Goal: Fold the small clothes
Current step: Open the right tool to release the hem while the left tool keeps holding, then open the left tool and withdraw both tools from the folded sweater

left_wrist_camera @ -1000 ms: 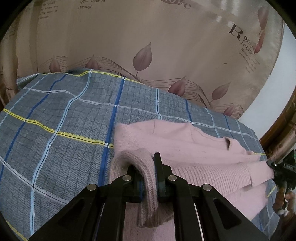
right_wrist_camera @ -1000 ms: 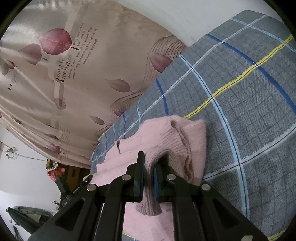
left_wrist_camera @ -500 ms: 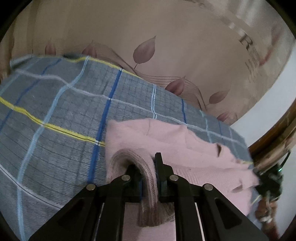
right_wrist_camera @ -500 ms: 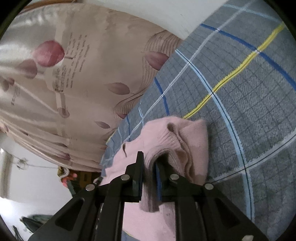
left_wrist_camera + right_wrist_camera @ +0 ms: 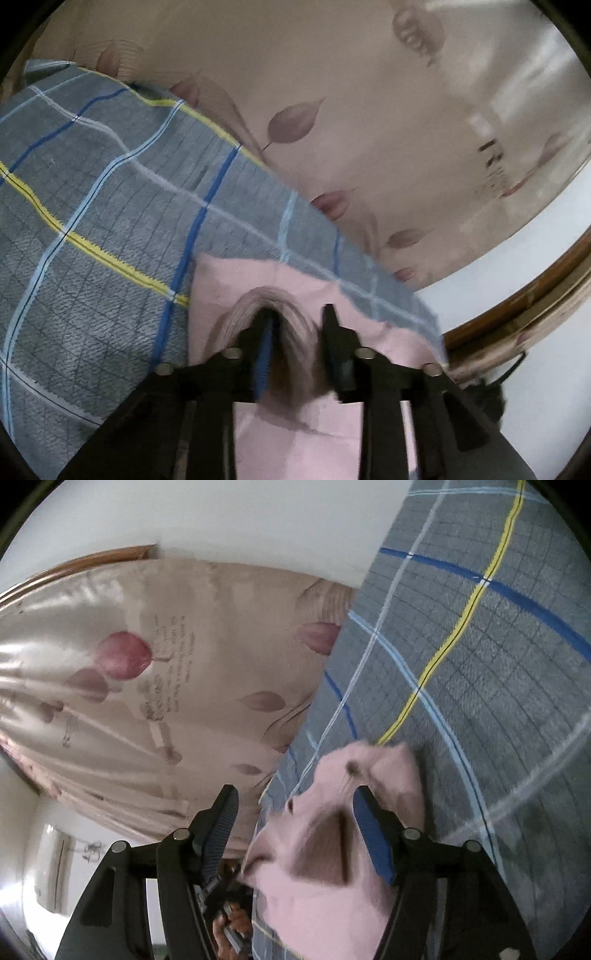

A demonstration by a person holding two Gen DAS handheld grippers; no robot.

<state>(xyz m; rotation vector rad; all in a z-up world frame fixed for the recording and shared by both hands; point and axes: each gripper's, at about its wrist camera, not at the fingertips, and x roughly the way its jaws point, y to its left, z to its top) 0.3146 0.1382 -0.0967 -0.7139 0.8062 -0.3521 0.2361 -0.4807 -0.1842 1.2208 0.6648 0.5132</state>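
Sweater (image 5: pixel 236 284): plain pale pink
Blanket (image 5: pixel 110 206): grey check; blue, yellow, white lines
Curtain (image 5: pixel 332 92): beige, mauve leaves

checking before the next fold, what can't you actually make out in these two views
- Pink sweater, left wrist view: near part hidden by the left tool and cut by the bottom edge.
- Sweater's overall shape, right wrist view: smeared by motion blur and partly covered by the right tool.
- Curtain lettering: blurred, unreadable.
- Whether the knit touches either tool's fingers: unclear in the blur.
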